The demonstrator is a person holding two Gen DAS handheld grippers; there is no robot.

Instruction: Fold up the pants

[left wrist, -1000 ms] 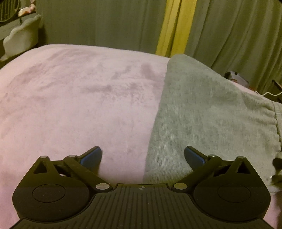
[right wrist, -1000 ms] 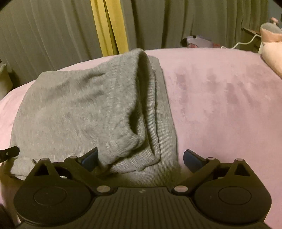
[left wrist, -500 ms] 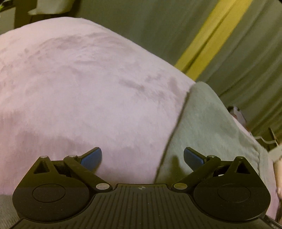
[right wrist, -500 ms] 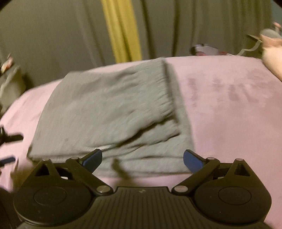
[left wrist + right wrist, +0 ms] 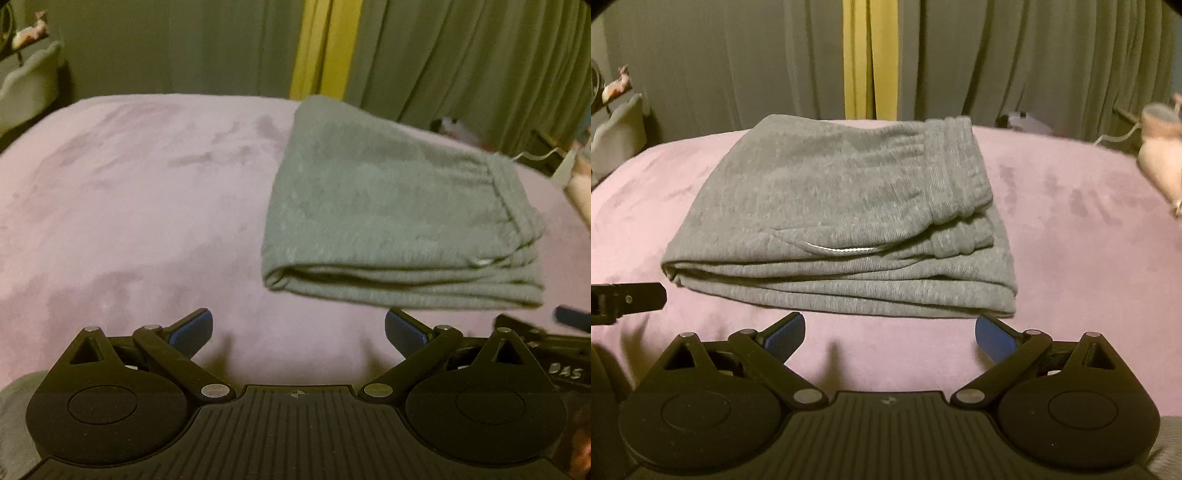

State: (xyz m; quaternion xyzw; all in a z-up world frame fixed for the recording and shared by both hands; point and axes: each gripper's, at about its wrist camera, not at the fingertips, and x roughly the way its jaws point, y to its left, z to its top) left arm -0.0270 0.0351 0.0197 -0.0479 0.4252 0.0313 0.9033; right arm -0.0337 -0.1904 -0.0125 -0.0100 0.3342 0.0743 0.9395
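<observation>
Your left gripper (image 5: pixel 298 328) stands wide open with nothing between its blue pads (image 5: pixel 192 326); it sits over bare pink bedcover (image 5: pixel 129 192), with the folded pants off to its right. Your right gripper (image 5: pixel 890 334) is likewise spread wide and empty, its pads (image 5: pixel 993 338) just short of the near edge of the pants and not touching them. The grey pants (image 5: pixel 842 221) lie folded into a flat, layered rectangle on the bed, stacked folds facing you and the ribbed waistband (image 5: pixel 960 173) along the right side. A thin white line (image 5: pixel 842 250) shows at a seam on the top layer; whether it is a drawstring or stitching, you cannot tell. In the right wrist view the tip of your left gripper appears at the left edge, apart from the pants. Grey-green curtains (image 5: pixel 1034 59) with a yellow strip (image 5: pixel 870 59) hang behind the bed.
</observation>
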